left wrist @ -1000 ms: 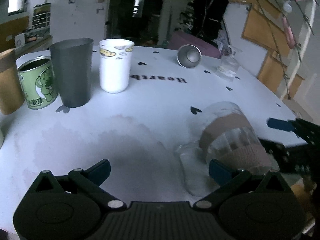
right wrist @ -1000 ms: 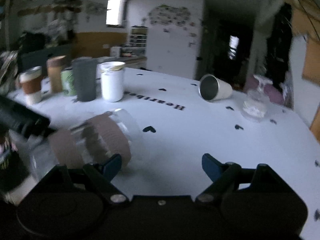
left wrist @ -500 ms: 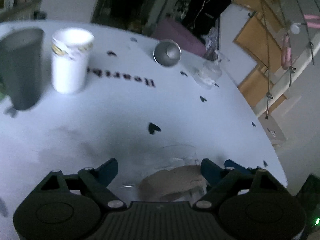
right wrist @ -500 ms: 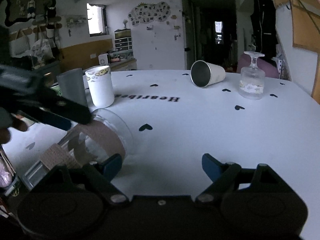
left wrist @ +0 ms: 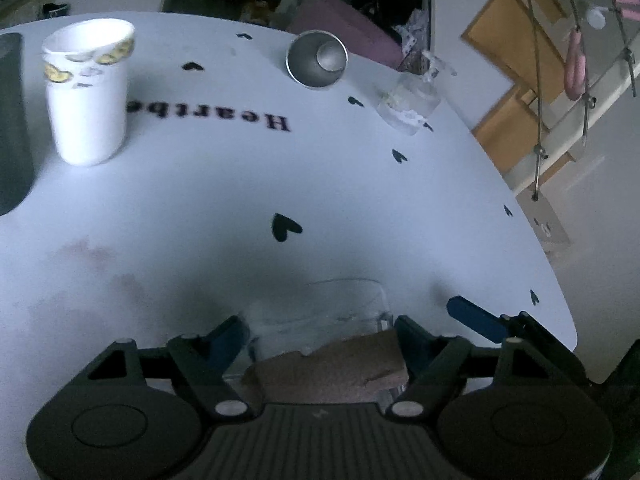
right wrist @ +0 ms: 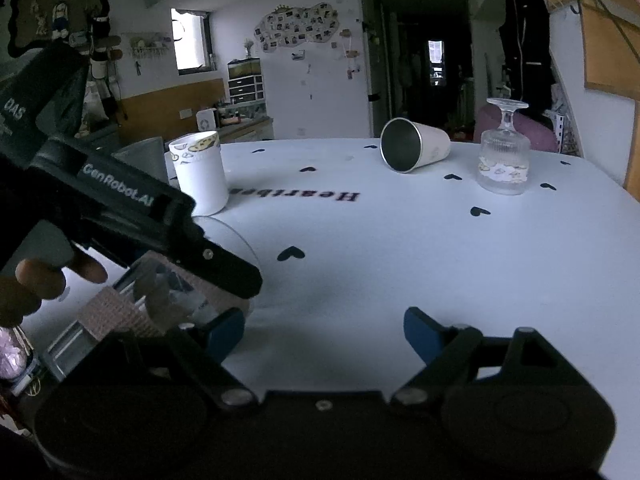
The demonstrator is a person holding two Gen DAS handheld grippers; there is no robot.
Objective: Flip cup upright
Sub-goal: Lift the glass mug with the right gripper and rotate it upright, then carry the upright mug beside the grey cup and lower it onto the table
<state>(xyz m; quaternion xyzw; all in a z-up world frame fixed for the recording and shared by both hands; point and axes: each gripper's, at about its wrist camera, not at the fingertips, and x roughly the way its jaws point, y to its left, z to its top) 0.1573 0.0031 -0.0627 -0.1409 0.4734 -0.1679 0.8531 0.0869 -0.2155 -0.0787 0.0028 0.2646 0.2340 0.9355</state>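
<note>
A clear glass cup with a brown sleeve (left wrist: 328,356) lies on its side on the white table. My left gripper (left wrist: 320,336) stands around it, a blue pad on each side of the sleeve; whether the pads press on it I cannot tell. The right wrist view shows the same cup (right wrist: 168,292) under the left gripper's black body (right wrist: 132,216). My right gripper (right wrist: 324,332) is open and empty, to the right of the cup, above bare table. One of its blue fingertips (left wrist: 474,318) shows in the left wrist view.
A white paper cup (left wrist: 86,92) stands upright at the back left beside a dark grey tumbler (left wrist: 12,128). A steel cup (right wrist: 414,150) lies on its side at the back. A stemmed glass (right wrist: 504,156) stands upside down near the table's right edge (left wrist: 552,280).
My left gripper has swung over and down onto the lying cup, which now sits between its fingers. My right gripper has drawn back a little to the cup's right.
</note>
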